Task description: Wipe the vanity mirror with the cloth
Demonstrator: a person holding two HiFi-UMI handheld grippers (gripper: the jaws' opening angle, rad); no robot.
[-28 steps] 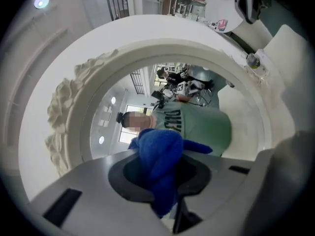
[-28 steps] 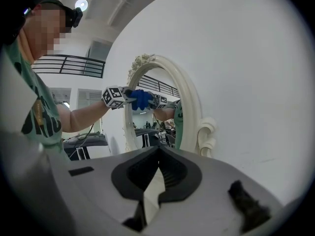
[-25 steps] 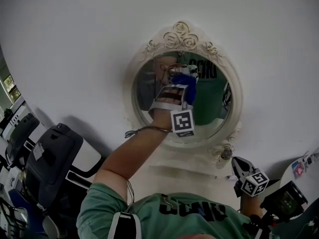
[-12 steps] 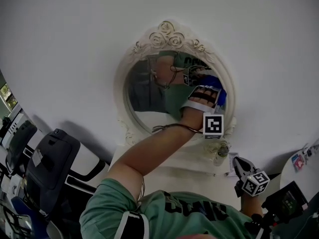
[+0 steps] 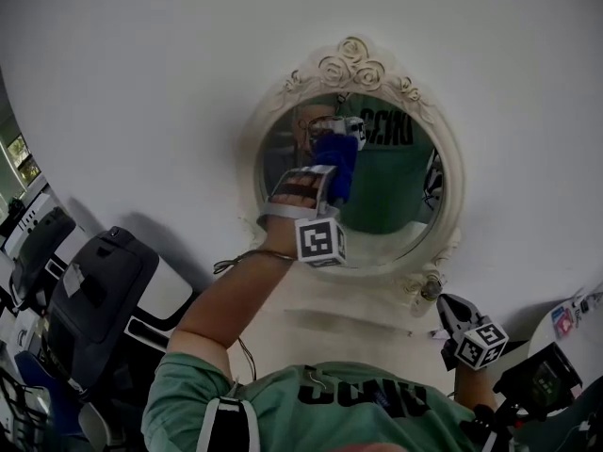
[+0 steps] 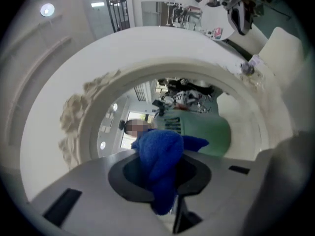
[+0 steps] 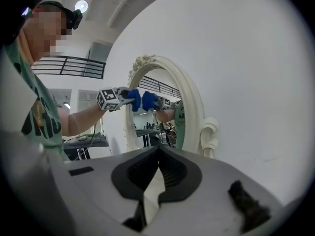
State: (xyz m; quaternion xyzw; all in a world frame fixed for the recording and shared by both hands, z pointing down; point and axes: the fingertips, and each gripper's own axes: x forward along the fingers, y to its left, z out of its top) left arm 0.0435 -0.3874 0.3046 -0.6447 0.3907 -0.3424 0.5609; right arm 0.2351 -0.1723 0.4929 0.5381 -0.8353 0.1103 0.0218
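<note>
Claw, left (image 6: pixel 162 181): pinching a wad of blue cloth (image 6: pixel 158 157), which bulges out ahead of the jaws. In the head view this claw (image 5: pixel 330 175) is raised at arm's length, just left of the frame's centre.
Cloth contact: the wad (image 5: pixel 335 161) lies against the glass, left of the glass's middle and in its upper half. In the right gripper view the cloth (image 7: pixel 134 99) meets its own reflection, so I judge it to be touching.
Vanity mirror (image 5: pixel 400 191): round, upright, in a cream frame with carved roses at the top. It fills the centre of the head view, and its glass reflects a green shirt.
Change: half a second ago the claw was at the right edge of the glass. It has now swept across to the left of centre, close to where it was a second ago.
Meaning: wiping is well under way in side-to-side strokes. The middle band has been covered, while the lower arc and the rim probably still need passes.
Claw, right (image 7: pixel 156 177): jaws pressed together on nothing. It is held low at the lower right of the head view (image 5: pixel 455 314), well apart from the mirror.
Bench (image 5: pixel 320 332): pale surface under the mirror, at lower centre.
</note>
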